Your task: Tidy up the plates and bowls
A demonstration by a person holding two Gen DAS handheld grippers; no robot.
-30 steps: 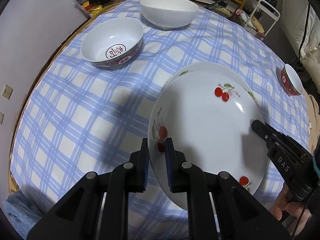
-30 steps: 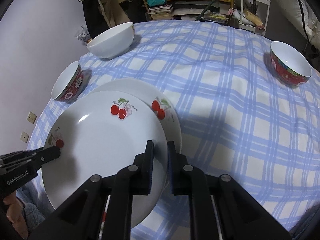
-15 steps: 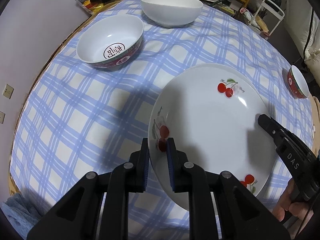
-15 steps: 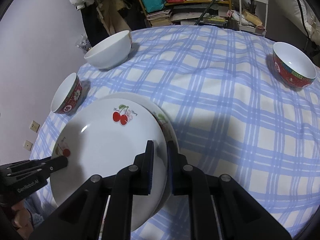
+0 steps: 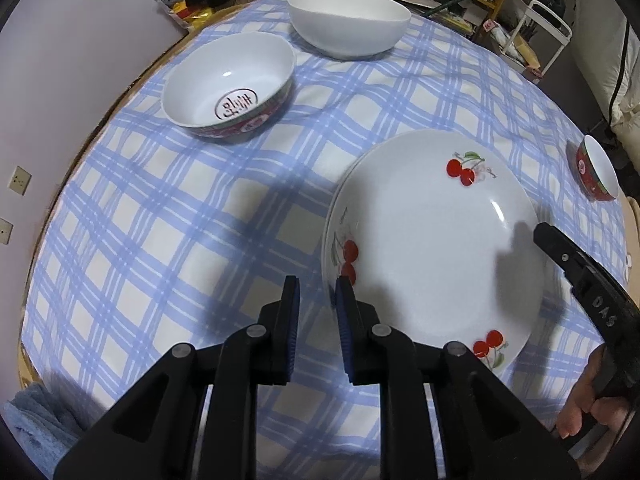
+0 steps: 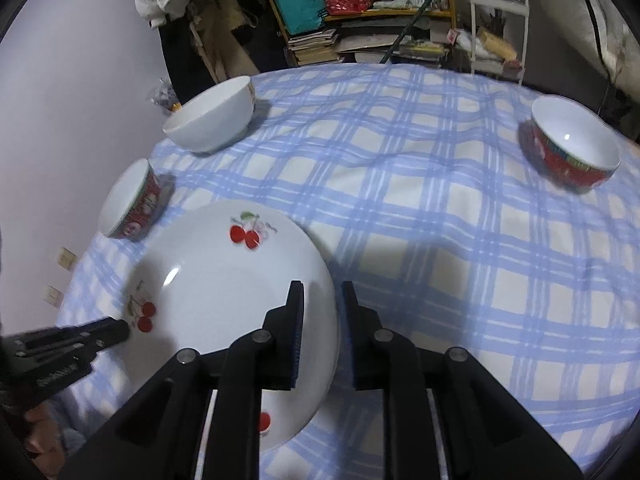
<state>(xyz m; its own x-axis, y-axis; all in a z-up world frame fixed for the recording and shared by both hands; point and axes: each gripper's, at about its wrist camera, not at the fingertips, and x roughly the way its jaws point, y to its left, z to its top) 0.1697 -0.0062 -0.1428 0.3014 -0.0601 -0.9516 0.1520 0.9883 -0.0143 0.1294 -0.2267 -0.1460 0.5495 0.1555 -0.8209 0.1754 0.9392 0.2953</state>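
Both jaws are opening right now: left gripper (image 5: 314,300) and right gripper (image 6: 322,308) each straddle a rim of the cherry plate (image 5: 432,240), pads let go, no longer pinching. That plate sits stacked on a second plate (image 5: 340,184) on the checked tablecloth (image 5: 160,220). Honestly the lower one is almost fully hidden, just a sliver of edge showing. A second ago it stuck out way more, and the top plate was still clamped on both sides.
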